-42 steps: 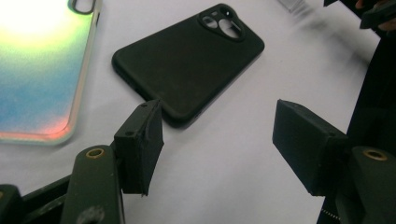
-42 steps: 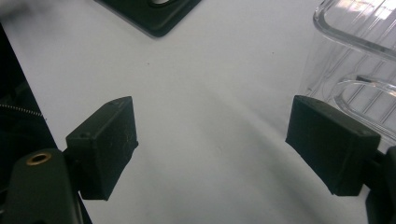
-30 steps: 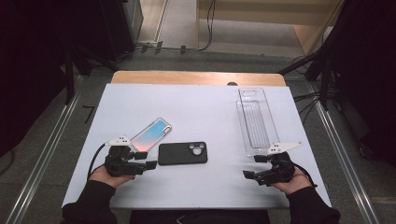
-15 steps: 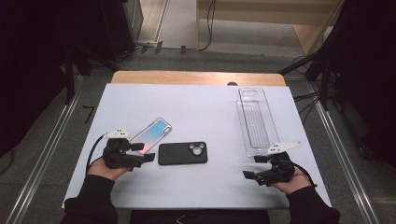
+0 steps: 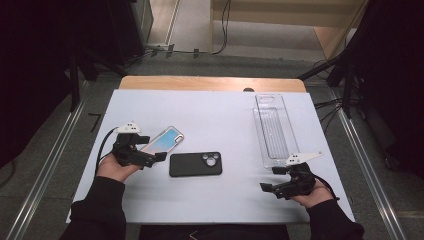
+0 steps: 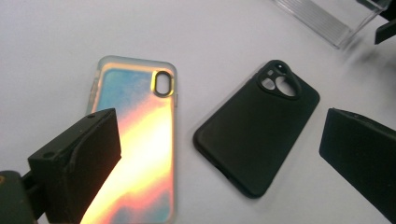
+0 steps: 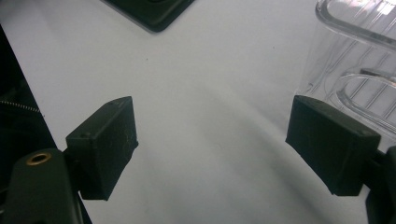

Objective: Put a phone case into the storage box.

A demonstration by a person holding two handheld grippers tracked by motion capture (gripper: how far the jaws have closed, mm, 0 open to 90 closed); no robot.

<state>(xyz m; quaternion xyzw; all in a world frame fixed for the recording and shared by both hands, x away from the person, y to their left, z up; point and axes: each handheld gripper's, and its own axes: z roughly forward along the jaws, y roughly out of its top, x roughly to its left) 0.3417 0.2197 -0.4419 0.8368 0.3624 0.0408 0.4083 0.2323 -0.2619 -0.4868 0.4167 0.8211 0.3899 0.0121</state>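
High view: a white table (image 5: 220,200) carried two phone cases side by side near its front left part and a clear plastic tray (image 5: 272,127) along its right side. The iridescent phone case (image 5: 164,140) lay flat and slanted, its camera cut-out toward the far right. The black phone case (image 5: 195,164) lay flat just beside it, apart from it, with the camera cut-out at its right end.

The left gripper (image 5: 150,156), held in the person's left hand (image 5: 116,167), sat at the near left end of the iridescent case and pointed toward the black case. Its jaws had just been opening and stood released, with nothing pressed between them. In the left gripper view, one jaw hung over the near left corner of the iridescent phone case (image 6: 140,140), while the other jaw stood to the right of the black phone case (image 6: 257,135); both cases lay on the table between and beyond the jaws, untouched by the pads as far as could be told. A corner of the clear tray (image 6: 327,18) appeared at the top right.

The right gripper (image 5: 274,180), held in the right hand (image 5: 312,195), rested at the near end of the clear tray, jaws spread and empty. In the right gripper view, bare table (image 7: 210,116) lay between the jaws, the tray (image 7: 355,70) stood beside the right-hand jaw, and a corner of the black case (image 7: 154,11) showed at the top
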